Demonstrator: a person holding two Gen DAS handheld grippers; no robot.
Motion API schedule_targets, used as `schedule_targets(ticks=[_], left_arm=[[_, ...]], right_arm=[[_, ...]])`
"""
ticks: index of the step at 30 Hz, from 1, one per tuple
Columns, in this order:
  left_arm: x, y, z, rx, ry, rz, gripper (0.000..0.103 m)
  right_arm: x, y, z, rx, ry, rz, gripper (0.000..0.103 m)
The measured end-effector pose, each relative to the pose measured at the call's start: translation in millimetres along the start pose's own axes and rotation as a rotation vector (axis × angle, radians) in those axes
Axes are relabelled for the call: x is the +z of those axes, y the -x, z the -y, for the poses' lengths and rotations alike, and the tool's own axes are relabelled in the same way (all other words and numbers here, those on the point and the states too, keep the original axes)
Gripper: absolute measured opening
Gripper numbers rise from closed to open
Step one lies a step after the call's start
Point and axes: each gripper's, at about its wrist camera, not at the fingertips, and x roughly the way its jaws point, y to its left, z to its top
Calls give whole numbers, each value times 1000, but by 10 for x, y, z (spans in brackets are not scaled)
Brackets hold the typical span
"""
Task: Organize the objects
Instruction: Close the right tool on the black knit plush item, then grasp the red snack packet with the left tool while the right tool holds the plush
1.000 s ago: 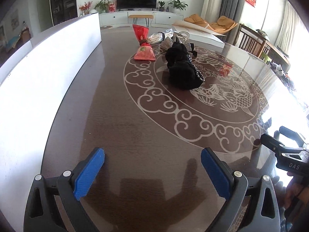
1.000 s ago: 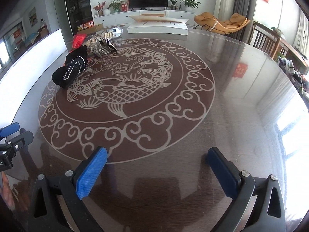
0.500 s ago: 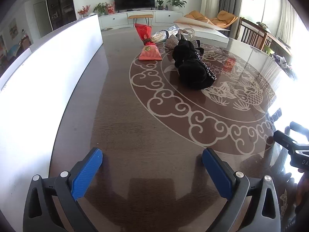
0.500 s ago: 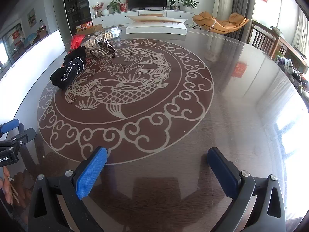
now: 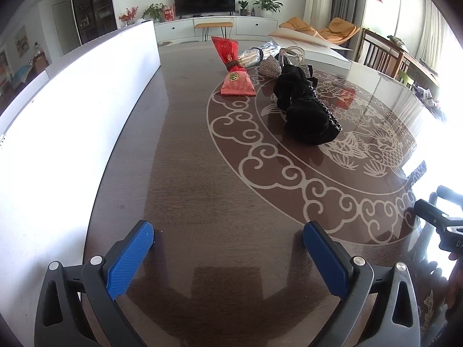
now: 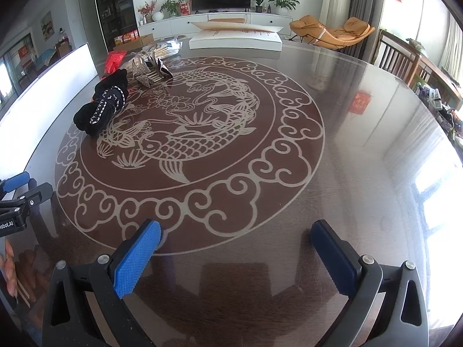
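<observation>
Left gripper: spread wide, blue pads apart, grasping nothing, held low over the dark wooden table near its left edge.
Right gripper: likewise released, nothing between the pads, poised over the near rim of the carp-and-cloud inlay.
Black beaded item: lying on the inlay's left part, well ahead of both grippers (fabric or soft shoe, cannot tell which).
Red tied pouch: just beyond the black item, standing on its broad base, neck cinched with a dark band.
Rhinestone high-heeled shoes: behind the black item, close to it, silver and sparkling.
Bundle in clear wrap: lying flat behind the pouch (contents unclear).
White panel: running along the table's left edge.
Flat white box: at the table's far side, apart from the cluster.
Cross view: each gripper's tip visible at the edge of the other's camera.
</observation>
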Motion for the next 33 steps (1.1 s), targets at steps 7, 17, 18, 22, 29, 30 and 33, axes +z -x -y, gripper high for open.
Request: schedule_targets(ticks=[7, 17, 18, 22, 29, 30, 33], left_arm=[[0, 0, -1, 0, -1, 0, 103], [-4, 10, 3, -2, 0, 0, 103], [-3, 11, 3, -2, 0, 0, 103], [-7, 13, 5, -2, 0, 0, 103], [-8, 12, 15, 7, 1, -1, 103], [-5, 12, 18, 11, 4, -2, 103], [60, -27, 32, 16, 16, -10, 103]], right_arm=[[864, -286, -621, 294, -54, -44, 103], [1153, -560, -1340, 198, 126, -51, 38], [1087, -527, -1256, 194, 112, -42, 38], [676, -293, -783, 123, 113, 10, 38], [4, 138, -162, 32, 109, 95, 49], [-17, 129, -101, 38, 94, 93, 65], [13, 100, -10, 61, 70, 89, 75]])
